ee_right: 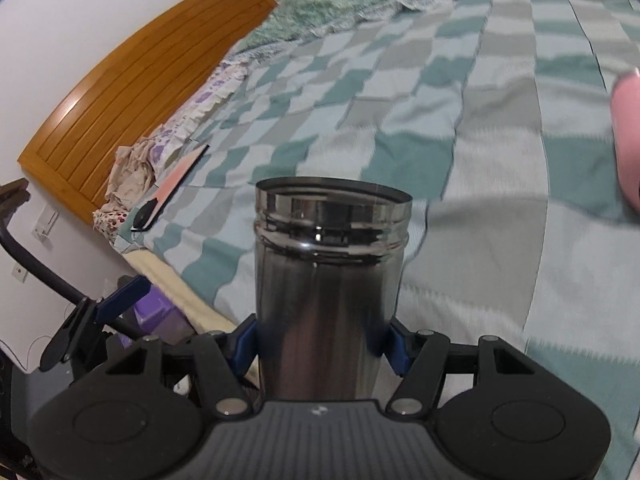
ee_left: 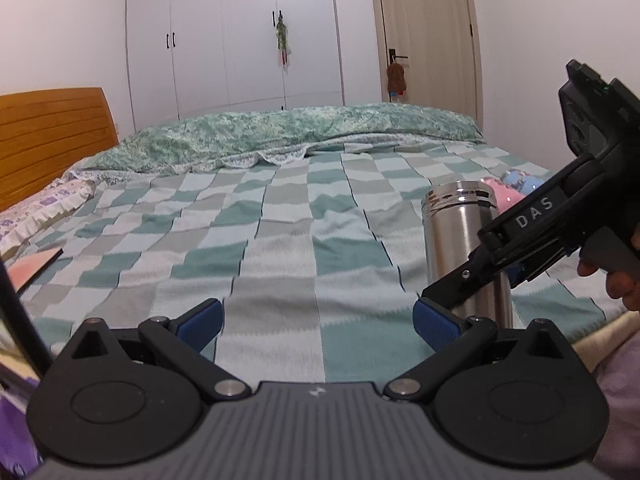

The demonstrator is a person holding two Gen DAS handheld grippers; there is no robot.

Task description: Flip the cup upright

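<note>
A shiny steel cup (ee_right: 328, 280) stands with its open mouth up, held between the blue pads (ee_right: 244, 344) of my right gripper (ee_right: 320, 346), which is shut on its lower body. In the left wrist view the cup (ee_left: 460, 240) is upright over the checked blanket at the right, with the right gripper (ee_left: 472, 280) clamped on it from the right. My left gripper (ee_left: 318, 320) is open and empty, low over the near edge of the bed, left of the cup.
The bed carries a teal checked blanket (ee_left: 280, 232), a green duvet (ee_left: 280, 136) at the far side and a wooden headboard (ee_left: 48, 136) on the left. A pink object (ee_right: 628, 132) lies right of the cup. A pink book (ee_right: 180, 176) lies near the pillow.
</note>
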